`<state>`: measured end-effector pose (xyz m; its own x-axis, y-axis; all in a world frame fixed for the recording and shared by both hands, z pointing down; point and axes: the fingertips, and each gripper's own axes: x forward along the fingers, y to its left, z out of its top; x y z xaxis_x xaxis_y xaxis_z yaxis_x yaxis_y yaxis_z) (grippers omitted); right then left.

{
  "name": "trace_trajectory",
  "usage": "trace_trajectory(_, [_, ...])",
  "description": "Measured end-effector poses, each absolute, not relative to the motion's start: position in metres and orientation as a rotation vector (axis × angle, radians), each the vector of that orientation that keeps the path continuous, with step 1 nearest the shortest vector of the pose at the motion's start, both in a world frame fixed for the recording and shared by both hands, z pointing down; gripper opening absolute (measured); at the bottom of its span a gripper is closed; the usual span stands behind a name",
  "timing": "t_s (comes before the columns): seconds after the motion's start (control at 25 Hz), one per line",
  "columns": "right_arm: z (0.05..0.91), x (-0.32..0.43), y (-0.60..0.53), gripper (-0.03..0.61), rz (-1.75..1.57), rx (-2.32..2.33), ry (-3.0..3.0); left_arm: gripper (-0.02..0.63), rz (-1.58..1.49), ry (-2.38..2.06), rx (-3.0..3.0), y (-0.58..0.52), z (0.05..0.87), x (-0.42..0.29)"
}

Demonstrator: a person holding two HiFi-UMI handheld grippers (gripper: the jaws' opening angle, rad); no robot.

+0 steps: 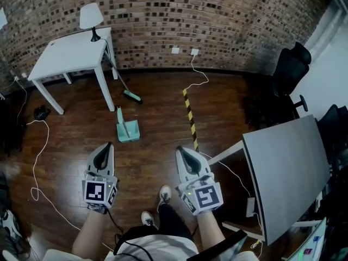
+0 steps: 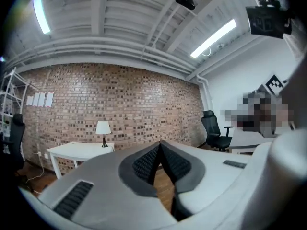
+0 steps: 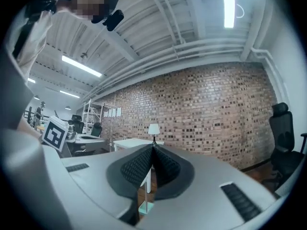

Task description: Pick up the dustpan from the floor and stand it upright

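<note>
Seen from the head, the dustpan (image 1: 127, 129) is on the floor (image 1: 163, 118) well ahead of both grippers, apparently upright already with its handle up. The left gripper (image 2: 159, 145) is closed on nothing. The right gripper (image 3: 152, 150) is likewise closed and empty, so little seems left to do.

Dark wooden floor (image 1: 157, 107) lies open round the standing teal plastic dustpan (image 1: 128, 129). Beyond it, a white square table (image 1: 70, 53) and teal-headed broom (image 1: 132, 96) crowd the far-left corner. A grey flat table (image 1: 288, 173) blocks the right edge.
</note>
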<state>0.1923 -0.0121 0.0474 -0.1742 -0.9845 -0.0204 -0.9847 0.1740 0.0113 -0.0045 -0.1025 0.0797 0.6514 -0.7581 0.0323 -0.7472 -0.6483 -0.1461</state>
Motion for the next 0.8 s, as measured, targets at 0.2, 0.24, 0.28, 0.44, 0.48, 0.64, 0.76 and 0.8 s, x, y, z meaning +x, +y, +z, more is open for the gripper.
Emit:
trace_trajectory(0.2, [0.019, 0.196, 0.032, -0.012, 0.026, -2.042, 2.315, -0.006, -0.092, 1.224, -2.708, -0.06, 0.048, -0.023])
trace_trajectory(0.24, [0.015, 0.193, 0.037, -0.012, 0.03, -2.035, 2.313, -0.006, -0.094, 1.229, -2.705, -0.053, 0.042, -0.026])
trace_trajectory(0.28, [0.011, 0.189, 0.04, -0.012, 0.037, -2.026, 2.318, -0.006, -0.092, 1.239, -2.702, -0.047, 0.037, -0.029])
trace_trajectory(0.44, [-0.005, 0.172, 0.042, -0.012, 0.106, -1.978, 2.371, -0.006, -0.057, 1.314, -2.695, -0.035, 0.025, -0.041])
trace_trajectory(0.48, [-0.007, 0.168, 0.046, -0.012, 0.111, -1.962, 2.387, -0.005, -0.05, 1.319, -2.703, -0.028, 0.026, -0.042])
trace_trajectory(0.64, [-0.024, 0.164, 0.061, -0.012, 0.112, -1.879, 2.408, -0.005, -0.032, 1.304, -2.697, -0.009, 0.02, -0.039])
trace_trajectory(0.76, [-0.034, 0.163, 0.066, -0.012, 0.145, -1.876, 2.404, -0.005, -0.045, 1.317, -2.676, -0.003, 0.012, -0.041])
trace_trajectory(0.8, [-0.036, 0.163, 0.069, -0.012, 0.147, -1.883, 2.394, -0.005, -0.047, 1.313, -2.672, -0.001, 0.011, -0.041])
